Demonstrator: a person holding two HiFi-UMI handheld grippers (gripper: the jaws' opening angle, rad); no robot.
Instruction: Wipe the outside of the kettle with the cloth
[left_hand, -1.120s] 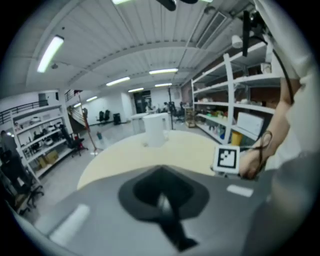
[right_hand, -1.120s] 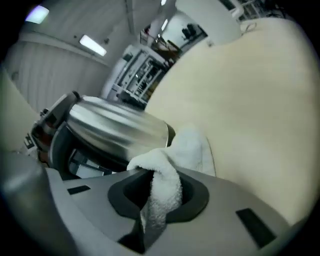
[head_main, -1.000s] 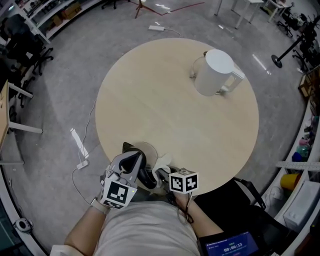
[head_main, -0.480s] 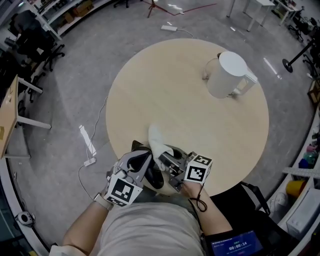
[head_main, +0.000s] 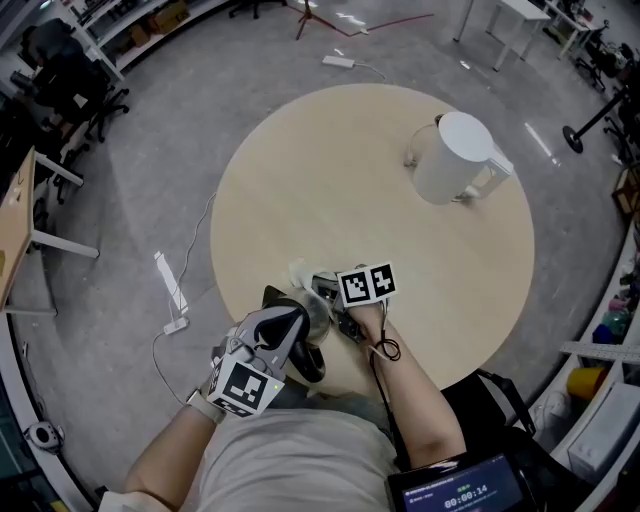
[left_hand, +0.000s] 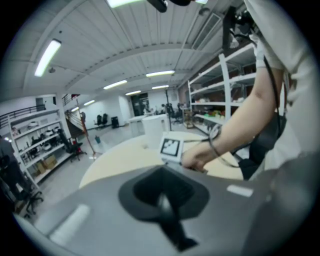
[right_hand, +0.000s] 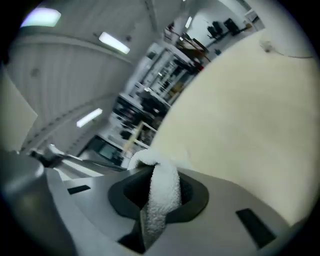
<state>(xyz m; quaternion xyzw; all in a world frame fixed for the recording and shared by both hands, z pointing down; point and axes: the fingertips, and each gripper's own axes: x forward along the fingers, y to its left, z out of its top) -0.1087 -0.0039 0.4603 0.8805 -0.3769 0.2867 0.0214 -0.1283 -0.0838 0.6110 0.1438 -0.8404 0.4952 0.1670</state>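
**Cloth pinched tight, kettle far across the table**

White kettle (head_main: 452, 158) standing up at the upper right of the round table (head_main: 300, 180), lid on, handle to the right, well apart from both grippers. Only bare, pale tabletop between the kettle and the cloth.

Right gripper (head_main: 322, 292) low in the middle of the head view, over the near part of the table. Jaws squeezed shut on the fluffy white cloth (right_hand: 161, 192), with a strip of it running up between them and flopping over the front. Just a small white bit of cloth peeking out at the gripper's left in the head view.

Left gripper (head_main: 290, 322) just below and left of the right one, at the table's near edge. Jaws pressed together, nothing in them.

Around the table: grey floor, a white strip (head_main: 168, 285) with a thin cable at the left, a power strip (head_main: 338, 61) at the top, dark chairs (head_main: 60, 70) in the upper left, a small screen (head_main: 455, 492) at the bottom right.

Half a second ago, right gripper lower and further right, by the table edge, cloth sticking up tall. Now further up onto the table, cloth lower and mostly hidden. Kettle and left gripper in the same spots as before.
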